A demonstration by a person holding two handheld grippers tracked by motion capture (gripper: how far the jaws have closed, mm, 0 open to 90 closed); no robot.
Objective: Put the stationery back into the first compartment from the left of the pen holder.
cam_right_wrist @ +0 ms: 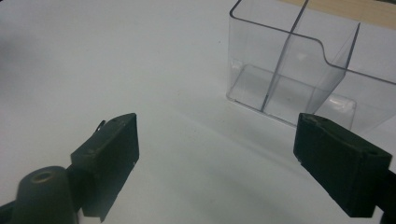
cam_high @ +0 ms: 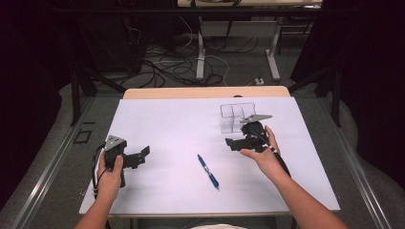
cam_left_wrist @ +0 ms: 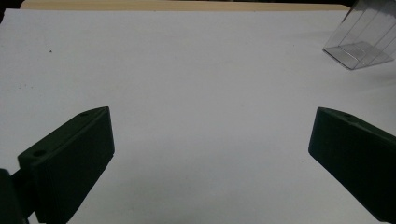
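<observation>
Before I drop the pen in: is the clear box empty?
Empty: the box shows bare compartments in the right gripper view; the pen lies on the table.

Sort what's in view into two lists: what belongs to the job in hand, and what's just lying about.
Job in hand:
- clear plastic divided organiser box, empty
- blue ballpoint pen, lying on the white table
- right gripper, open, empty
- left gripper, open, empty

Lying about:
- tangled cables on the floor
- metal table legs beyond

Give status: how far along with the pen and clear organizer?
Nothing looks done: the pen lies loose on the table, and the organizer holds nothing. The right gripper is open beside the organizer; the left gripper is open over bare table. Left, probably: grasping the pen and placing it.
</observation>
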